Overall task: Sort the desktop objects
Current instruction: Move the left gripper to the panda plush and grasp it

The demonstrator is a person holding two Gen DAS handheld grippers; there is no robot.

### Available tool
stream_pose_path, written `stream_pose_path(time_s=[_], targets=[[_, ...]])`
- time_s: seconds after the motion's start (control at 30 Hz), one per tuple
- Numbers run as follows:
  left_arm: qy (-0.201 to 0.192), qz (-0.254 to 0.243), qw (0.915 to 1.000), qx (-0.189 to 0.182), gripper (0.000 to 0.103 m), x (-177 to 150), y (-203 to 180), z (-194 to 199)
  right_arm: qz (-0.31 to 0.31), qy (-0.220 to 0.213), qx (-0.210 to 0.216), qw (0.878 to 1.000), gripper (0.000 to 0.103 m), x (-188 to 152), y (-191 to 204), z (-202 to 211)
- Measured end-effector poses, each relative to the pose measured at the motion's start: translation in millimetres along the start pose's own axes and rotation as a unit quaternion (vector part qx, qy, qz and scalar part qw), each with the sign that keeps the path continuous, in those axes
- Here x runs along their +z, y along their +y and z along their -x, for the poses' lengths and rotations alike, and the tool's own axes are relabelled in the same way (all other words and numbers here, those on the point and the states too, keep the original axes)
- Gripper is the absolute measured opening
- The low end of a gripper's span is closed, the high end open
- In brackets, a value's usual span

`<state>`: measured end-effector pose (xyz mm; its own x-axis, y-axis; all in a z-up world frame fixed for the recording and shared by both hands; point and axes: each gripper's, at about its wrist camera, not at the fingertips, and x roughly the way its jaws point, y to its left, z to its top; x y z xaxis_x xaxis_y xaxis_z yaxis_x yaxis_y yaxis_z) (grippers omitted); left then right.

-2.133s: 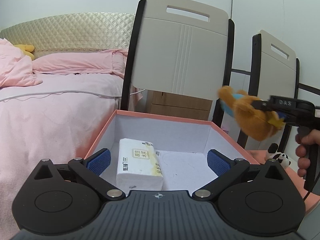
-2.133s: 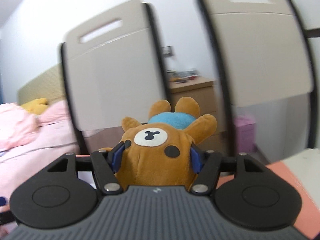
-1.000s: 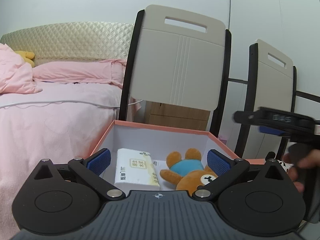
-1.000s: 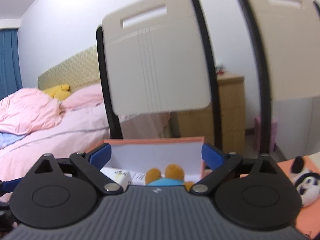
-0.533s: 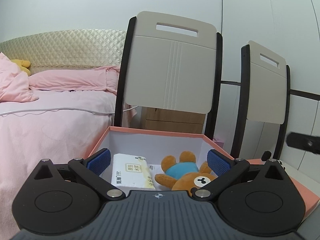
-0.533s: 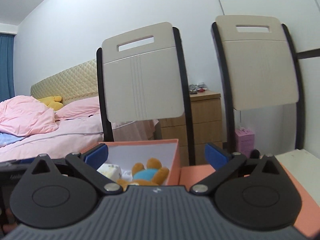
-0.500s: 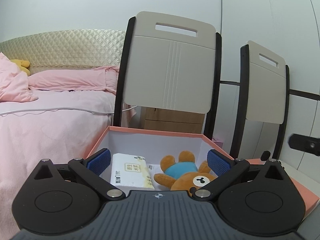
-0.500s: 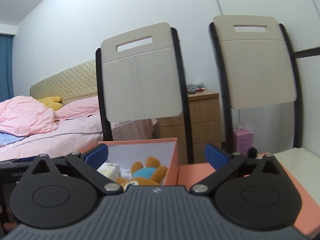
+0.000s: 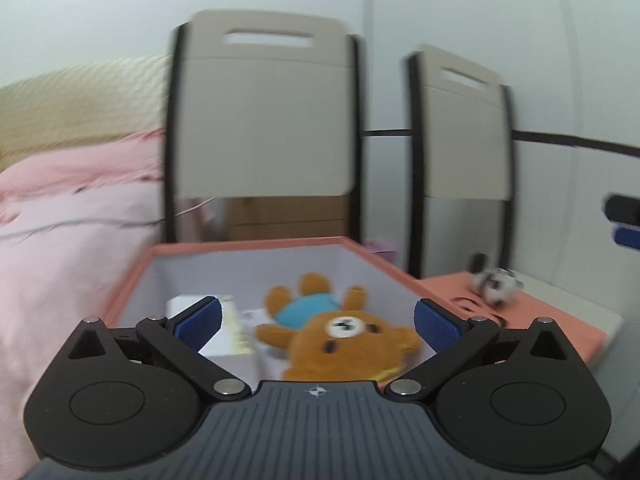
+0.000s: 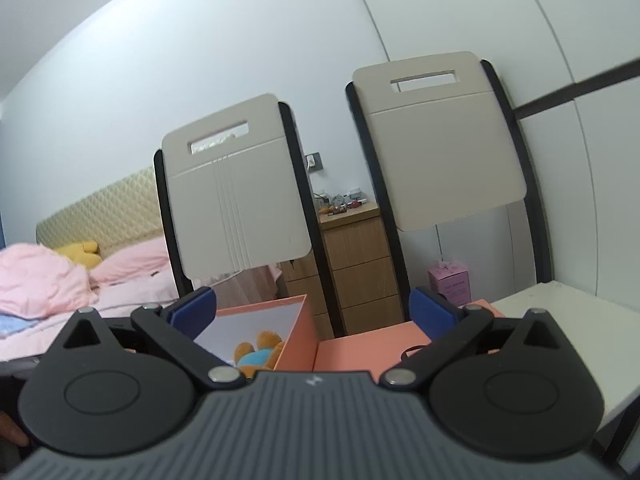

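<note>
A brown plush bear (image 9: pixel 340 332) in a blue shirt lies inside the open orange box (image 9: pixel 248 245), next to a white tissue pack (image 9: pixel 234 326). My left gripper (image 9: pixel 318 322) hovers open just over the box's near side, with the bear between its blue pads but apart from them. A small panda toy (image 9: pixel 494 282) lies on the orange lid (image 9: pixel 452 286) to the right. My right gripper (image 10: pixel 312 312) is open and empty, back from the box (image 10: pixel 296 340); the bear (image 10: pixel 258 354) shows inside it. The right gripper's tip (image 9: pixel 626 220) shows at the left wrist view's right edge.
Two beige chairs with black frames (image 10: pixel 236 200) (image 10: pixel 440 152) stand behind the box. A pink bed (image 9: pixel 60 232) lies to the left, a wooden drawer unit (image 10: pixel 356 264) behind the chairs. The white tabletop (image 10: pixel 560 308) extends to the right of the lid.
The right gripper let the bear go into the box about a second ago and has drawn back to the right. The left gripper has swung right and closer to the box; its view is blurred.
</note>
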<state>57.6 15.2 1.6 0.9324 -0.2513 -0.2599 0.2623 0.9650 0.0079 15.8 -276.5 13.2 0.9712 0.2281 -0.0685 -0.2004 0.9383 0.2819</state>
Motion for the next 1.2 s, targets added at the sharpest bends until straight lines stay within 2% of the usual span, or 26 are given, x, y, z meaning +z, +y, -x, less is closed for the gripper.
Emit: stream_pose_path(time_s=[0.13,0.27,0.37,0.5,0.57,0.7,0.8,0.9,0.97,1.03,1.13,1.17,1.2], targets=[[-0.021,-0.023,0.9995,-0.008,0.103,2,-38,-3,0.003,-0.009,-0.010,1.000,0.103,1,-14,20],[-0.012,-0.010,0.9991,-0.040,0.103,13,-89,-24,0.007,-0.032,-0.024,0.999,0.103,7,-33,41],[-0.026,0.002,0.9984,-0.050,0.103,17,-133,-47,0.004,-0.052,-0.037,0.998,0.103,11,-52,60],[-0.041,0.010,0.9972,-0.062,0.103,17,-186,-89,0.003,-0.111,-0.091,0.990,0.103,16,-79,101],[-0.040,0.014,0.9975,-0.056,0.103,17,-210,-114,0.000,-0.121,-0.111,0.986,0.103,17,-96,117],[-0.003,0.012,0.9995,-0.028,0.103,18,-249,-175,-0.028,-0.114,-0.125,0.985,0.103,17,-132,138],[0.038,0.008,0.9992,-0.007,0.103,14,-269,-221,-0.046,-0.111,-0.142,0.983,0.103,14,-154,148],[0.093,0.012,0.9955,0.013,0.103,8,-278,-259,-0.062,-0.106,-0.150,0.981,0.103,12,-169,153],[0.112,0.026,0.9931,0.021,0.102,9,-276,-272,-0.071,-0.104,-0.150,0.981,0.103,10,-175,155],[0.129,0.031,0.9906,0.034,0.097,10,-274,-282,-0.075,-0.103,-0.148,0.981,0.103,8,-178,157],[0.157,0.026,0.9868,0.030,0.079,8,-272,-290,-0.083,-0.100,-0.141,0.981,0.103,6,-179,158],[0.168,0.027,0.9852,0.025,0.065,8,-270,-293,-0.085,-0.099,-0.138,0.982,0.103,6,-179,157],[0.171,0.032,0.9846,0.022,0.062,7,-267,-293,-0.086,-0.098,-0.136,0.982,0.103,6,-177,155]])
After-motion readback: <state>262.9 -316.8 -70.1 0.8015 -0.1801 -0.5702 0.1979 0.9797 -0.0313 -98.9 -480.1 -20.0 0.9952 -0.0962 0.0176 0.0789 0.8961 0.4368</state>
